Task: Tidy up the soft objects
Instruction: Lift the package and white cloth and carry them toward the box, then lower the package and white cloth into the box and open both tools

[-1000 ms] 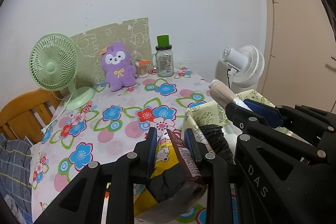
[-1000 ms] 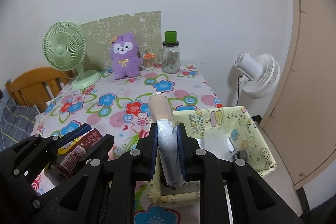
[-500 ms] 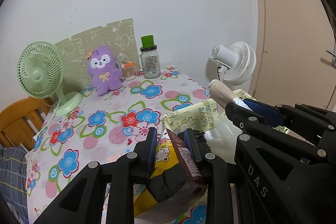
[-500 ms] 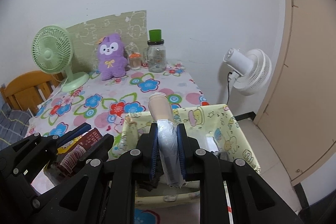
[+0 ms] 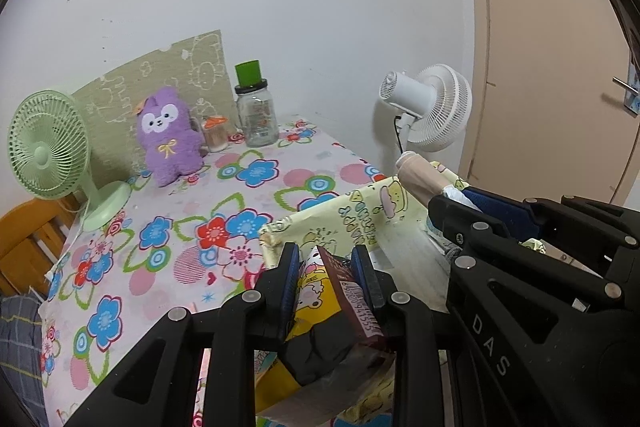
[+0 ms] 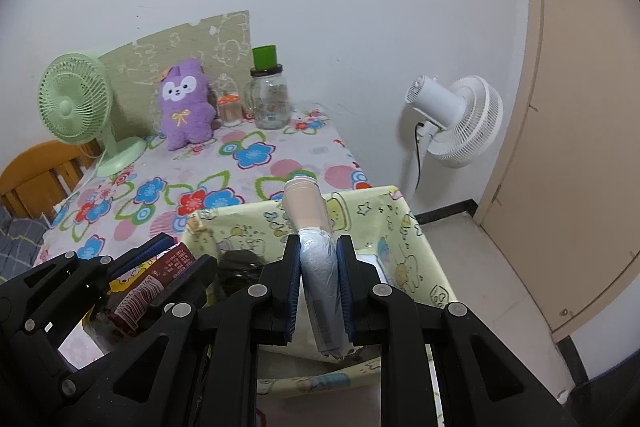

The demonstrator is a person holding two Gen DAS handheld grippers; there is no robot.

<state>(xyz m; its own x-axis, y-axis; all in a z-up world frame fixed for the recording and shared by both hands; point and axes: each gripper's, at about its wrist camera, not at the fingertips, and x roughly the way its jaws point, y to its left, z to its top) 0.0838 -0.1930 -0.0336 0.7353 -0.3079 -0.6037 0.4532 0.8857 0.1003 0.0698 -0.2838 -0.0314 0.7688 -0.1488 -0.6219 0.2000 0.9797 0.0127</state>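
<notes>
My left gripper point(image 5: 326, 255) is shut on a yellow and dark brown snack packet point(image 5: 332, 307) with a barcode strip. It hangs over the near left corner of a yellow cartoon-print fabric box point(image 5: 360, 215). My right gripper point(image 6: 319, 247) is shut on a plastic-wrapped sleeve of beige paper cups point(image 6: 306, 205), whose end sticks out over the box point(image 6: 400, 227). A dark item point(image 6: 236, 267) and something white lie inside the box. A purple plush toy point(image 6: 186, 111) sits at the back of the flowered table point(image 6: 248, 179).
On the table stand a green desk fan point(image 6: 74, 107), a glass jar with a green lid point(image 6: 272, 99) and a small orange-lidded jar point(image 6: 230, 109). A white floor fan point(image 6: 460, 119) stands by the wall, next to a beige door point(image 6: 580, 107). A wooden chair point(image 6: 36, 179) is at the left.
Both grippers have carried their loads to the right, off the table and over the yellow box. The table and plush have slid left in both views. Both grips look unchanged.
</notes>
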